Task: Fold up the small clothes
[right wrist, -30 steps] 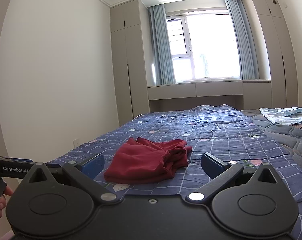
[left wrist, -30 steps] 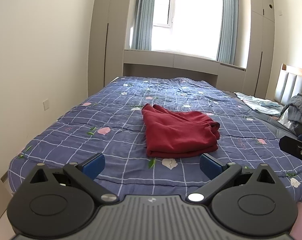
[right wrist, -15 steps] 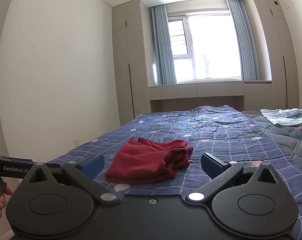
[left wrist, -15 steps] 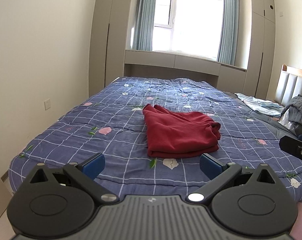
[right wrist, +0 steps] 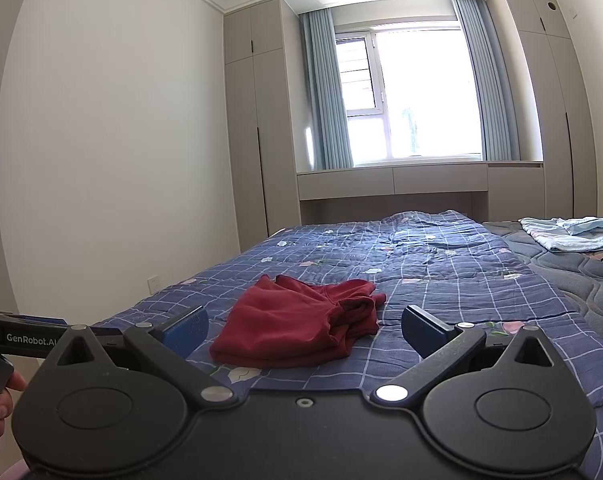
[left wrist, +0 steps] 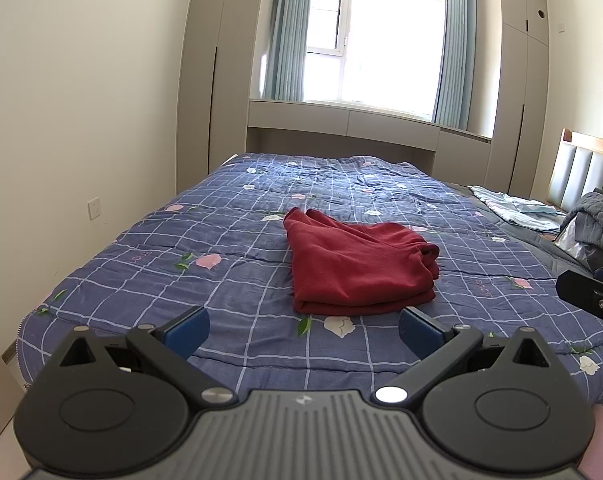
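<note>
red garment (left wrist: 361, 264) lay folded on the quilt (left wrist: 221, 264), near its front edge. left gripper (left wrist: 303, 330) and right gripper (right wrist: 305, 330) both spread wide, empty (underside folds hidden).

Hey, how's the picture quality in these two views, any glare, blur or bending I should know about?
Left wrist view: the window is blown out white, the wardrobe edges bow from fisheye, the red garment is sharp and evenly lit. Right wrist view: the same window glares, the corners are vignetted black, the garment is crisp between the open right gripper fingers.
</note>
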Tool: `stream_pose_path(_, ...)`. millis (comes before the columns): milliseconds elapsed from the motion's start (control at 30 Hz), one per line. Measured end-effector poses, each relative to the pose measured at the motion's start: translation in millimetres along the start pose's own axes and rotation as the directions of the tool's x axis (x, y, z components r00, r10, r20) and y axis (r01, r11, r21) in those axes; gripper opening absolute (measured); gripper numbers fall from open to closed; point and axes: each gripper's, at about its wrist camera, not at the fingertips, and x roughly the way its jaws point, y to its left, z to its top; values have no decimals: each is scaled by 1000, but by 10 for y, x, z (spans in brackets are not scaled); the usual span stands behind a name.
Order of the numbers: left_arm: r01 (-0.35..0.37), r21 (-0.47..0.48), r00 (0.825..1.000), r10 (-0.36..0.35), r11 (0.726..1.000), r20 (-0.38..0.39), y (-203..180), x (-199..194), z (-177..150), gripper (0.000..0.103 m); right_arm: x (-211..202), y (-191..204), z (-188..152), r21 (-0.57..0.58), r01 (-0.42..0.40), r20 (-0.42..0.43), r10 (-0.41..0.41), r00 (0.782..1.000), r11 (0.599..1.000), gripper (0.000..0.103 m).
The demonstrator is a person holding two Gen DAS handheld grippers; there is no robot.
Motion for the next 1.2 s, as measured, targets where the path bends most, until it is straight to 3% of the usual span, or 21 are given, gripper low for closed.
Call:
stream_pose_path(967, 9, -27, 1000, -10, 1000, -22, 1, -4, -2, 103, 0, 7, -1, -2, 0, 1, 0, 1000, 1000, 102)
stream_pose_path(1200, -22, -10, 1000, 22, 1000, -13, -29, -11, -14, 103, 0, 11, -3, -2, 0, 0, 0, 1000, 1000, 102)
